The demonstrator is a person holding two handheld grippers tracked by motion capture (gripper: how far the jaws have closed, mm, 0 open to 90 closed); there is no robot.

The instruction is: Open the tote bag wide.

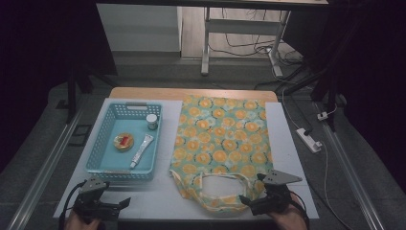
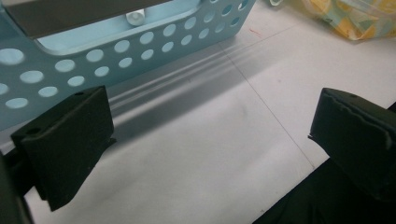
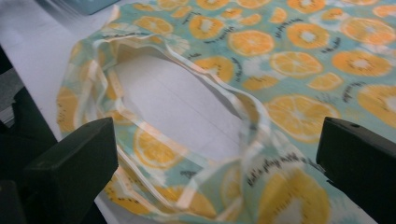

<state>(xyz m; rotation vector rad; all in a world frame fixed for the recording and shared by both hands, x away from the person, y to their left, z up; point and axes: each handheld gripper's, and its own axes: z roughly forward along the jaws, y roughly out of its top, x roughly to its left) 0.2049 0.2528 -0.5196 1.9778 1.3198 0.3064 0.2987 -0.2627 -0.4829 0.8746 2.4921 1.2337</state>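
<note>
We see a bag printed with orange slices lying flat on the white worktop, its handles curled toward the near edge. Our right gripper hovers at the bag's near right corner, just beside the handle loop; in the right gripper view its jaws are spread wide, with the handle loop and printed cloth lying between them, and nothing is pinched. Our left gripper sits low at the near left of the worktop, just in front of a light blue perforated basket. In the left gripper view its jaws are also spread apart over bare worktop, the basket wall close ahead. Inside the basket lie a small white-capped jar, a round container with something red in it, and a white tube. The basket stands just left of the bag, apart from it.
</note>
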